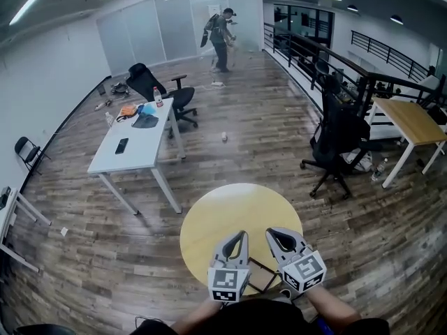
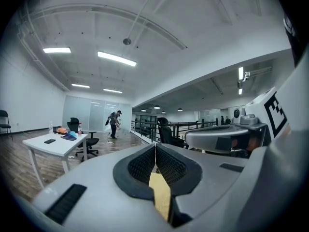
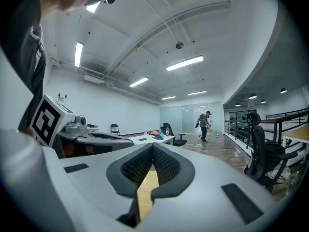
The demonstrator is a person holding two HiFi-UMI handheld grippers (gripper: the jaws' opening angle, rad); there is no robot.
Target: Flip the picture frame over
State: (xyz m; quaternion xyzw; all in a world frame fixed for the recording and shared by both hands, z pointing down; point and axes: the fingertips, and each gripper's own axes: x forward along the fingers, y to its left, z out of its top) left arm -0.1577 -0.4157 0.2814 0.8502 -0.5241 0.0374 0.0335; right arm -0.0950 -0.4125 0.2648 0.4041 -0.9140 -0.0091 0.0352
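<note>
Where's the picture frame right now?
The picture frame lies at the near edge of the round yellow table in the head view, between the left gripper and right gripper.

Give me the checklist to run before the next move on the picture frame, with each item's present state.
1. Picture frame in sight on the round table: ok. It lies between the two grippers and is partly hidden by them.
2. Left gripper ready to grasp: not ok. Its jaws are shut with nothing between them.
3. Right gripper ready to grasp: not ok. Its jaws are shut and empty.
4. Which side of the frame faces up: cannot tell.
5. Frame seen in the gripper views: not ok. Both views look out across the room.
6. Person well away from the table: ok.
</note>
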